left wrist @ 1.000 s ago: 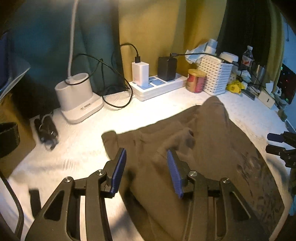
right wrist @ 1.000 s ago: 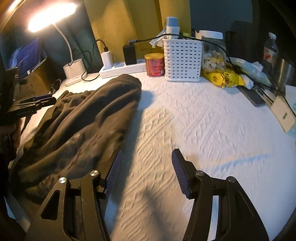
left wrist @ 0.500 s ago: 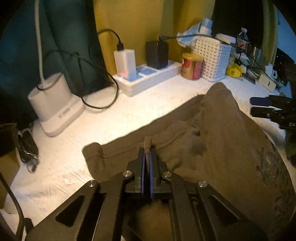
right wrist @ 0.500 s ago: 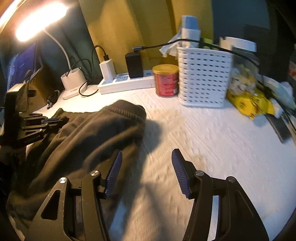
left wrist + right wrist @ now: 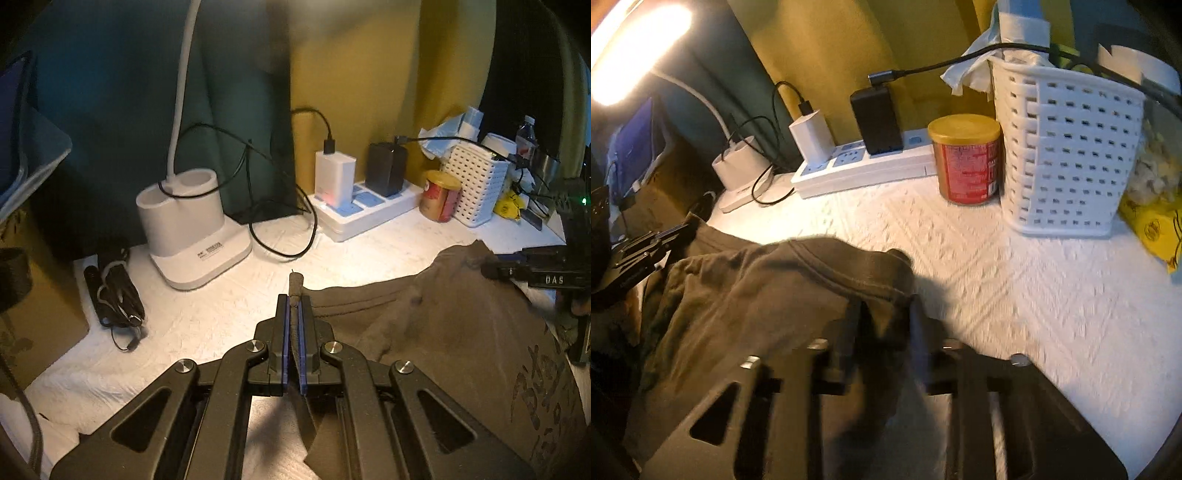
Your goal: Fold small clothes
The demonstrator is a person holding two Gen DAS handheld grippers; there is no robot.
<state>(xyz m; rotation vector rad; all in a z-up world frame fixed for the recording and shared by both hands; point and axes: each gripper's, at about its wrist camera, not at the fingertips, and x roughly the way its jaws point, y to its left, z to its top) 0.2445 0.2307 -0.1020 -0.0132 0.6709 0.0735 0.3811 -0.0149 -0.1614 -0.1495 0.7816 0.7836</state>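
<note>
A brown garment (image 5: 443, 332) with a dark print lies spread on the white textured cloth (image 5: 229, 306). My left gripper (image 5: 294, 299) is shut on a rolled corner of its hem, which sticks up past the fingertips. In the right wrist view the garment (image 5: 768, 295) reaches to its far seamed edge, and my right gripper (image 5: 882, 314) is blurred, its jaws closing with that edge between them. Each gripper shows in the other's view: the right gripper (image 5: 517, 271) at the garment's right side, the left gripper (image 5: 646, 251) at its left.
Along the back stand a white lamp base (image 5: 192, 229), a power strip (image 5: 362, 210) with chargers and trailing cables, a red can (image 5: 967, 162) and a white basket (image 5: 1067, 162). A black cable bundle (image 5: 118, 295) lies at left, a yellow packet (image 5: 1152, 225) at right.
The left gripper shut on the garment's hem and drew that corner up and left. The right gripper moved toward the garment's far edge and its jaws narrowed around it.
</note>
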